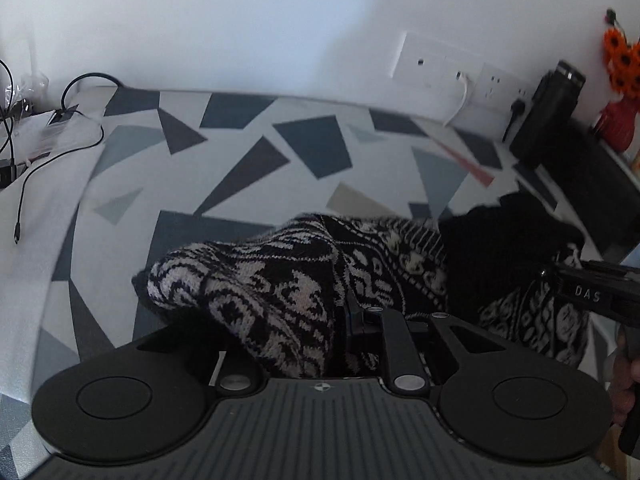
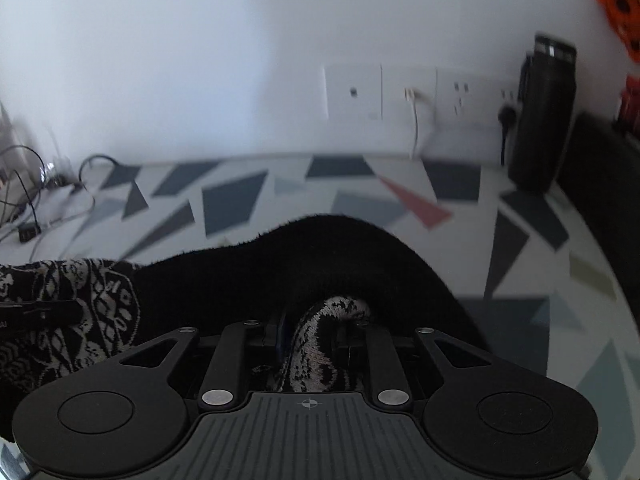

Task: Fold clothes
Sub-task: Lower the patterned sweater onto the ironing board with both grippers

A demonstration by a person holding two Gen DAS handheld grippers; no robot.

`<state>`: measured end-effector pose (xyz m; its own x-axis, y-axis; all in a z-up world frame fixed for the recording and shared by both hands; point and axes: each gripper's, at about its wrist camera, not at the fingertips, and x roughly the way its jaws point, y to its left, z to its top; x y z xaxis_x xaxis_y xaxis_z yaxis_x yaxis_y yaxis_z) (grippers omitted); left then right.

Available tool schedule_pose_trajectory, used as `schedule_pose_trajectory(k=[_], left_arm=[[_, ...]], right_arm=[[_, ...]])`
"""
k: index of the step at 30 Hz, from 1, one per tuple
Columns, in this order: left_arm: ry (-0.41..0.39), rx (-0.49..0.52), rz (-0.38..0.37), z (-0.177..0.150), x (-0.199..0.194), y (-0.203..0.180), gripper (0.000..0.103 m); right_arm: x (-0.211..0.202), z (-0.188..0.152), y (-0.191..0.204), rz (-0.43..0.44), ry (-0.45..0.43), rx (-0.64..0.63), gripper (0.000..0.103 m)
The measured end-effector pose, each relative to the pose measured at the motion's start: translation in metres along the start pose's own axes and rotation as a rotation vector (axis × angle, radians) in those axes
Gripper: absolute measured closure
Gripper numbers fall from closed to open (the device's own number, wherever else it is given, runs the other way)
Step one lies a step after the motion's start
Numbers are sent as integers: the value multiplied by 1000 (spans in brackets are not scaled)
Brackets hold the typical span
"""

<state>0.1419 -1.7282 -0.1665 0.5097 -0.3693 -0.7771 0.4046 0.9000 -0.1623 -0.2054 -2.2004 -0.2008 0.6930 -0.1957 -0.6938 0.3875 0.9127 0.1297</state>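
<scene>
We see a black-and-white patterned knit sweater (image 1: 288, 288) bunched up above a cloth printed with grey and dark triangles, its fabric draped in thick folds rather than lying flat. A plain black ribbed band (image 1: 500, 240) sits at its right end, and in the right wrist view this black part (image 2: 320, 256) arches up as a dark hump with a roll of patterned knit (image 2: 324, 340) tucked under it. The patterned body runs off to the left (image 2: 80, 304).

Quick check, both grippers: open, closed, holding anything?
Left gripper: closed on the black-and-white patterned knit garment.
Right gripper: closed on a bunched part of the same garment.
</scene>
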Motion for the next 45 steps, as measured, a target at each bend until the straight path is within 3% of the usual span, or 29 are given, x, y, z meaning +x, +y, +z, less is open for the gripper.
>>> schedule_pose_trajectory(k=[3,7,12,18,23,29,39,42,43,45], left_arm=[[63,-25,26,5,23,11,81],[112,-83,49,4,31,18,65],[130,-89,57,2,37,24,64],[128,-28,79,1,41,13,59],[148,-15,69,5,42,12,53],[172,6,63,10,46,7,42],[119,50,-5,0,45,6,21],[109,62,-42,-3,45,7,10],[111,62,-46,-3,45,7,2],[119,57,-45,-4,45,7,1]], right_arm=[[5,-23,6,3,-43,-27,83],[-1,-6,-4,18,-39,-9,79],[5,-2,-12,52,-76,62,75],[4,-9,-13,80,-98,62,72],[8,-8,-24,150,-85,89,61],[2,-13,-9,78,-60,31,61],[-12,-47,15,-29,51,-59,60],[-19,-47,17,-65,92,-36,60],[-22,-46,17,-75,106,-25,60],[-25,-45,17,-103,124,13,58]])
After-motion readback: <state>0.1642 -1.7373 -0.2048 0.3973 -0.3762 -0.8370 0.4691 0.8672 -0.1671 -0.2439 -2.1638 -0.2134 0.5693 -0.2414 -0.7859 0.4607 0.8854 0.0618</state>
